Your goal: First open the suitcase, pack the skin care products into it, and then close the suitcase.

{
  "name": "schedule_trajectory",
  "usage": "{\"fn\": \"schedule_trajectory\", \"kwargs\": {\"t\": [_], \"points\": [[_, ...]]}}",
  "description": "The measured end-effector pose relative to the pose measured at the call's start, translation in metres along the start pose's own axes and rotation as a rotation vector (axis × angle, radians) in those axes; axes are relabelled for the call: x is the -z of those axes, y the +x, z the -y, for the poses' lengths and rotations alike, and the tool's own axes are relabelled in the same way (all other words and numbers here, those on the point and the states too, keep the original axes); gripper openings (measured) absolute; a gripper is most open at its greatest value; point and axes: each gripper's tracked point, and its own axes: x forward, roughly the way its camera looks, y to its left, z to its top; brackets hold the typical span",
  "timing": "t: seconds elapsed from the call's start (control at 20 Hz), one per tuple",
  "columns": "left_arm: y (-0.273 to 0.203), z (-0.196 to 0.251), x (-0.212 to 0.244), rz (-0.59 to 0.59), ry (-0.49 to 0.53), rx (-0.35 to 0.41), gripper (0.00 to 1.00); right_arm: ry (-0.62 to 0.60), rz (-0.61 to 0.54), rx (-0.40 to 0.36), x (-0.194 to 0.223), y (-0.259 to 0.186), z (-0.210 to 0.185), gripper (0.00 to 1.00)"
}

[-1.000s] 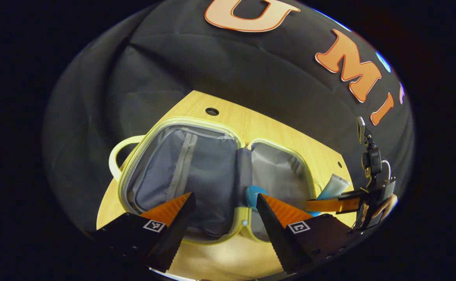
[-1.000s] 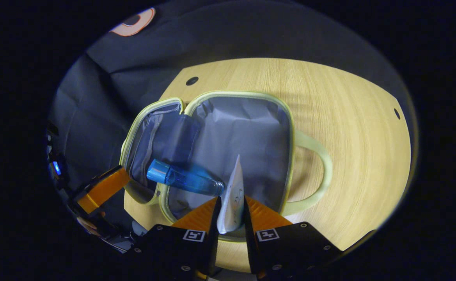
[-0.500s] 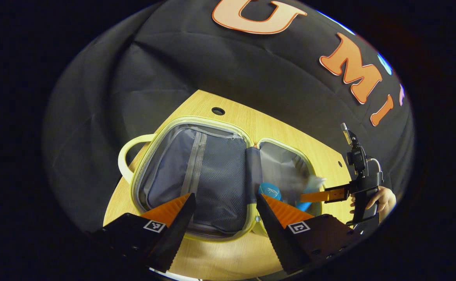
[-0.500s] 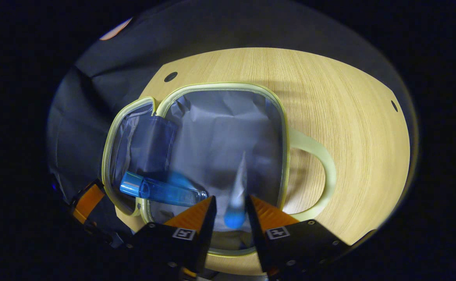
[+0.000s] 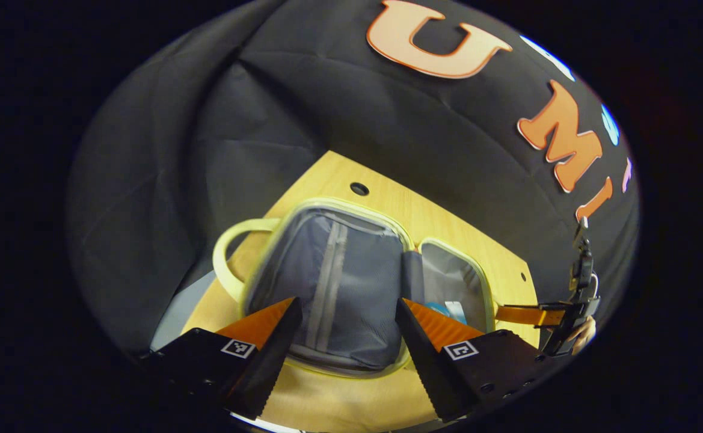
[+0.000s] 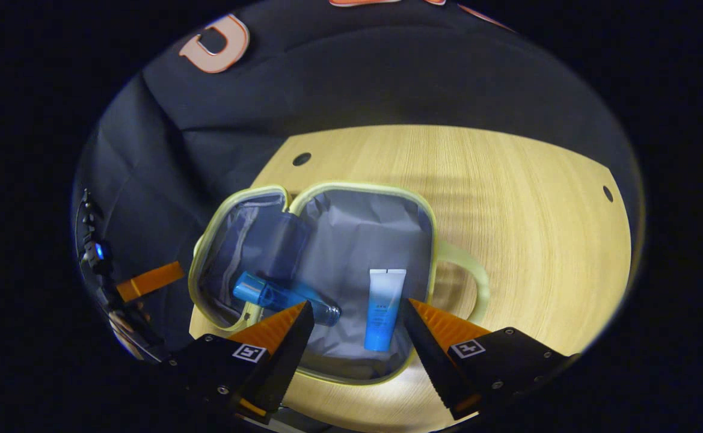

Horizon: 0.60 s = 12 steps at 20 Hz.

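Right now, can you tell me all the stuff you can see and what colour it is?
suitcase: one, pale yellow with grey lining, lying open on the table.
bottle: one, clear blue, lying inside the suitcase across the hinge.
tube: one, white fading to blue, lying flat in the suitcase's right half.
table: one, light wood, with small dark holes.
left gripper: one, black with orange jaws, open, above the suitcase's near edge.
right gripper: one, black with orange jaws, open, above the tube.
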Motion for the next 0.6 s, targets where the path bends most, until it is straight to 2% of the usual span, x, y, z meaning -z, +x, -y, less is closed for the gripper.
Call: {"fn": "schedule_trajectory", "kwargs": {"t": [0.2,0.4,0.6], "points": [[-0.002,-0.05,-0.023,0.039,-0.04,0.024,0.97,-0.007,0.056,-0.035,0.004,-0.036,-0.004,0.96],[0.013,-0.1,-0.036,0.071,-0.204,0.079,0.97,0.012,0.059,-0.011,0.017,-0.054,0.012,0.96],[0.039,-0.15,-0.037,0.104,-0.33,0.095,0.97,0.066,0.038,0.021,0.029,-0.06,0.029,0.96]]}}
